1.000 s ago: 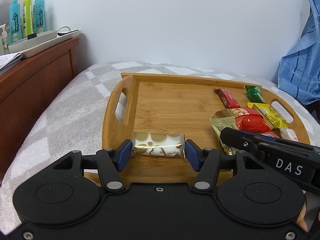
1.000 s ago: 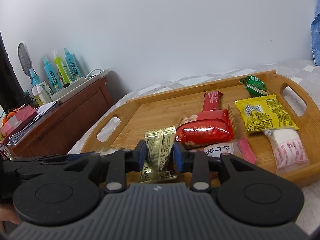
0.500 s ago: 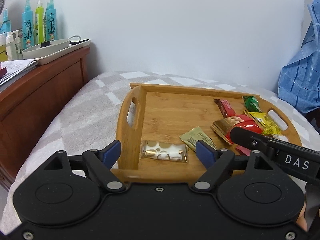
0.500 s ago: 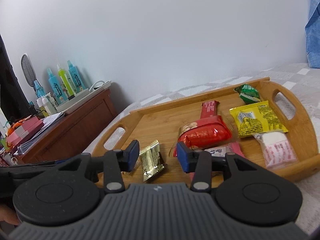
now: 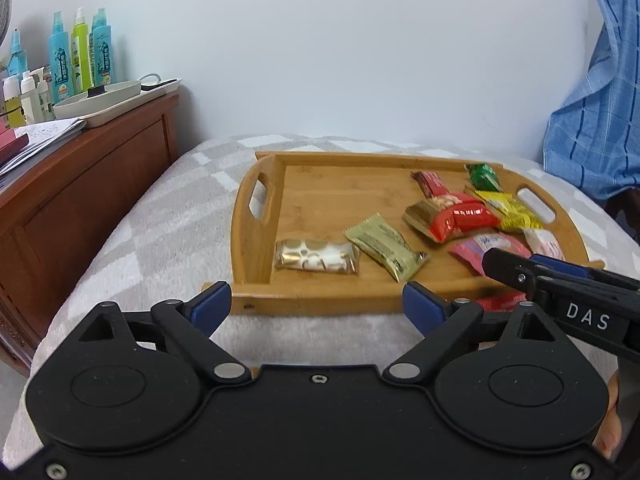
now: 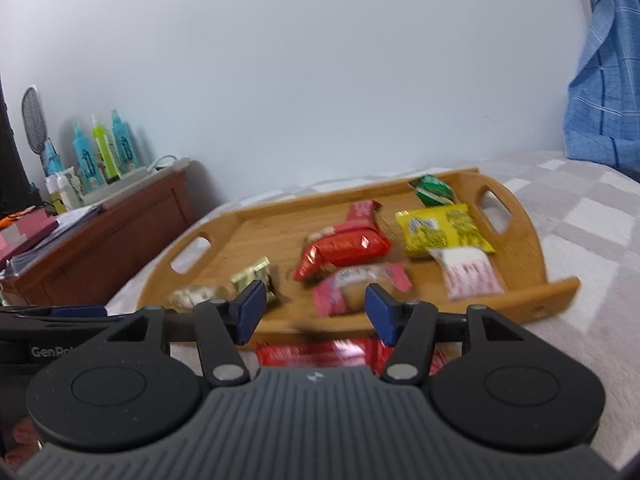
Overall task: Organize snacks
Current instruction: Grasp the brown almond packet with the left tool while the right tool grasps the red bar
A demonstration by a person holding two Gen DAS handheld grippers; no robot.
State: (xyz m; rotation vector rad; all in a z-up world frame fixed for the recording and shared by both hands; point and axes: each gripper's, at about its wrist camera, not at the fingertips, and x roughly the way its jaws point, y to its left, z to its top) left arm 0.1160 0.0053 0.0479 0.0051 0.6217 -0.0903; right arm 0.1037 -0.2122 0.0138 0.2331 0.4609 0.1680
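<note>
A wooden tray (image 5: 256,240) lies on a grey checked blanket. At its near left corner lie a white-and-gold packet (image 5: 316,255) and a pale gold packet (image 5: 384,246), both free. Red (image 5: 460,216), yellow (image 5: 508,210), green (image 5: 484,176) and pink (image 5: 492,246) snacks crowd its right side. My left gripper (image 5: 316,304) hovers just before the tray's front rim, jaws opening, nothing between them. My right gripper (image 6: 316,308) is likewise short of the tray (image 6: 552,292), jaws opening and empty. A red packet (image 6: 344,354) lies on the blanket under it.
A brown wooden cabinet (image 5: 80,184) stands left of the bed with spray bottles (image 5: 80,52) and a white tray on top. Blue striped cloth (image 5: 600,120) hangs at the right. The white wall rises behind the tray.
Both grippers let go of their packets, the white-and-gold one and the pale gold one. Both have pulled back off the tray with their jaws spreading wider.
</note>
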